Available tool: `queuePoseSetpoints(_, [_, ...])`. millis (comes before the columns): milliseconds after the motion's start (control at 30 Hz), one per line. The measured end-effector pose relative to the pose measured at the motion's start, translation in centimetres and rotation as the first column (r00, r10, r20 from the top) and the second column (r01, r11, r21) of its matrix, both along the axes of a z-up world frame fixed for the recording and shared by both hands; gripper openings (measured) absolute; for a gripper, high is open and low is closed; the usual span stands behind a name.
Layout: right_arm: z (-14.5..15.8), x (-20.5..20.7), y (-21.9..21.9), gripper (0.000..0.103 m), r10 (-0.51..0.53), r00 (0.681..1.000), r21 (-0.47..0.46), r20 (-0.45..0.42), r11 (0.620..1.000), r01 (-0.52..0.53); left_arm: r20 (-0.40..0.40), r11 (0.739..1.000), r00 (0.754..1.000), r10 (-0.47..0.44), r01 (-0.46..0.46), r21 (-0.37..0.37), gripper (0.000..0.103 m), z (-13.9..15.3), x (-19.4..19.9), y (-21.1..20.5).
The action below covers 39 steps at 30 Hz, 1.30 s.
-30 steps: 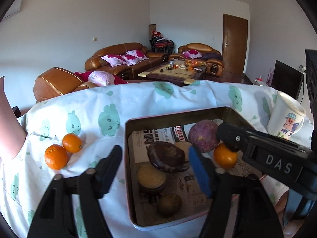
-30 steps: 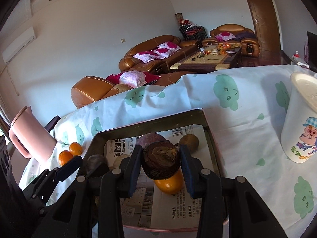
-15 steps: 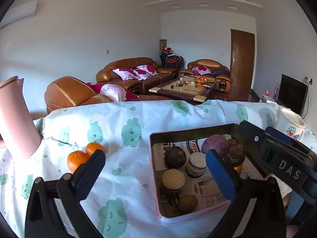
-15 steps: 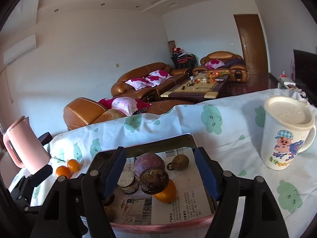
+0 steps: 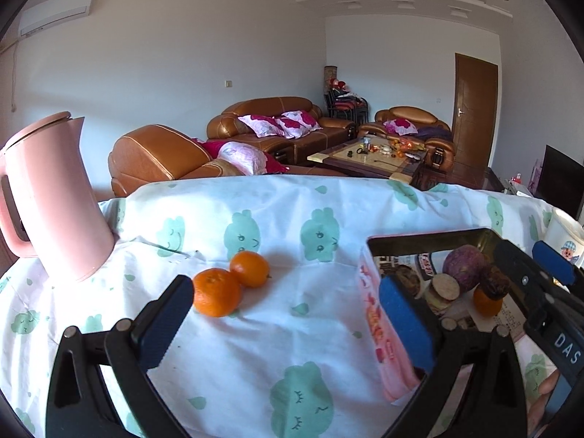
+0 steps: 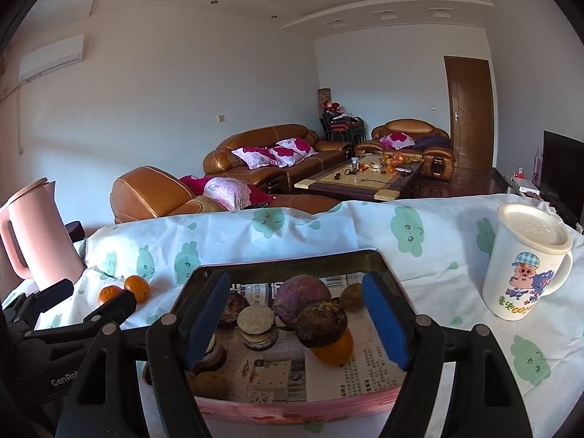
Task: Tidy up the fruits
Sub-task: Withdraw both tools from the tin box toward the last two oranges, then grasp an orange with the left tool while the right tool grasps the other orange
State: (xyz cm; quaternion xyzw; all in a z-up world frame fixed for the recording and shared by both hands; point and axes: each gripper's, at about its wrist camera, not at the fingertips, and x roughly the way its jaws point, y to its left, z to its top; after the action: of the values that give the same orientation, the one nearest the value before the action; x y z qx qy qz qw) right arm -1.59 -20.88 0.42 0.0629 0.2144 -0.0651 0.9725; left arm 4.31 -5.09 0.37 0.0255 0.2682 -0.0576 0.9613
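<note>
The right gripper (image 6: 295,323), jaws now spread wide, sits back from the dark fruit (image 6: 322,323) left atop the orange (image 6: 334,348); the left gripper (image 5: 288,323) faces the two loose oranges (image 5: 215,296)

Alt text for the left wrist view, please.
The open left gripper hovers empty over a cloud-print tablecloth, facing two oranges. A pink kettle stands left; a fruit-filled tin sits right.

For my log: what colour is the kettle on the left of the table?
Pink, lid and handle too. The kettle shows best in the left wrist view.
</note>
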Motion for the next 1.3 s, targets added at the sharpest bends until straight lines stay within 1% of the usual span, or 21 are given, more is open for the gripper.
queuePoseSetpoints(200, [-0.1, 1.0, 4.3, 0.076, 0.063, 0.998, -0.068, -0.021, 0.996, -0.064, -0.027, 0.997, 0.996, 0.080, -0.079, 0.008, 0.103, -0.3, 1.7, 4.2])
queuePoseSetpoints(400, [-0.3, 2.4, 7.9, 0.076, 0.105, 0.994, -0.053, -0.043, 0.993, -0.107, -0.082, 0.988, 0.985, 0.150, -0.148, 0.033, 0.103, -1.4, 3.8, 8.4])
queuePoseSetpoints(533, [-0.6, 3.4, 9.6, 0.076, 0.123, 0.990, -0.035, -0.064, 0.991, -0.125, -0.125, 0.985, 0.978, 0.168, -0.162, 0.052, 0.103, -2.2, 4.9, 10.2])
queuePoseSetpoints(700, [-0.7, 4.3, 10.9, 0.076, 0.107, 0.992, -0.026, -0.071, 0.994, -0.109, -0.164, 0.992, 0.978, 0.126, -0.122, 0.035, 0.103, -2.6, 5.7, 11.0])
queuePoseSetpoints(833, [-0.5, 4.4, 11.2, 0.076, 0.103, 0.993, -0.018, -0.058, 0.994, -0.104, -0.199, 1.000, 0.980, 0.015, -0.012, 0.016, 0.103, -2.8, 6.3, 9.6])
queuePoseSetpoints(900, [-0.6, 4.3, 11.2, 0.076, 0.105, 0.993, -0.021, -0.058, 0.994, -0.106, -0.212, 0.999, 0.977, -0.033, 0.042, 0.034, 0.103, -3.0, 6.7, 8.3])
queuePoseSetpoints(967, [-0.7, 4.4, 11.0, 0.076, 0.102, 0.993, -0.014, -0.066, 0.995, -0.103, -0.230, 0.995, 0.972, -0.041, 0.059, 0.074, 0.102, -3.3, 7.4, 7.1])
queuePoseSetpoints(1033, [-0.9, 4.5, 10.7, 0.076, 0.105, 0.991, 0.007, -0.078, 0.995, -0.104, -0.248, 0.993, 0.968, -0.036, 0.062, 0.099, 0.094, -3.5, 8.2, 6.2])
queuePoseSetpoints(1067, [-1.0, 4.6, 10.6, 0.076, 0.106, 0.991, 0.015, -0.082, 0.994, -0.106, -0.258, 0.993, 0.965, -0.042, 0.070, 0.098, 0.093, -3.6, 8.6, 6.0])
queuePoseSetpoints(1100, [-1.0, 4.6, 10.5, 0.076, 0.108, 0.991, 0.018, -0.084, 0.994, -0.107, -0.266, 0.993, 0.963, -0.051, 0.077, 0.091, 0.089, -3.6, 8.8, 5.8])
queuePoseSetpoints(1133, [-1.0, 4.8, 10.5, 0.076, 0.110, 0.990, 0.018, -0.087, 0.994, -0.109, -0.273, 0.993, 0.960, -0.065, 0.089, 0.078, 0.081, -3.7, 9.0, 5.7])
queuePoseSetpoints(1167, [-1.0, 4.8, 10.6, 0.076, 0.112, 0.990, 0.016, -0.090, 0.994, -0.111, -0.277, 0.992, 0.957, -0.085, 0.106, 0.063, 0.076, -3.6, 9.0, 5.6])
queuePoseSetpoints(1233, [-1.1, 5.0, 10.8, 0.076, 0.118, 0.988, 0.012, -0.096, 0.993, -0.118, -0.272, 0.990, 0.955, -0.116, 0.134, 0.047, 0.058, -3.5, 8.8, 5.4])
queuePoseSetpoints(1267, [-1.1, 5.1, 10.9, 0.076, 0.123, 0.987, 0.011, -0.099, 0.992, -0.123, -0.266, 0.989, 0.956, -0.123, 0.140, 0.046, 0.052, -3.3, 8.7, 5.3])
queuePoseSetpoints(1300, [-1.1, 5.2, 11.0, 0.076, 0.127, 0.987, 0.007, -0.102, 0.992, -0.127, -0.261, 0.990, 0.959, -0.115, 0.133, 0.052, 0.048, -3.2, 8.5, 5.3])
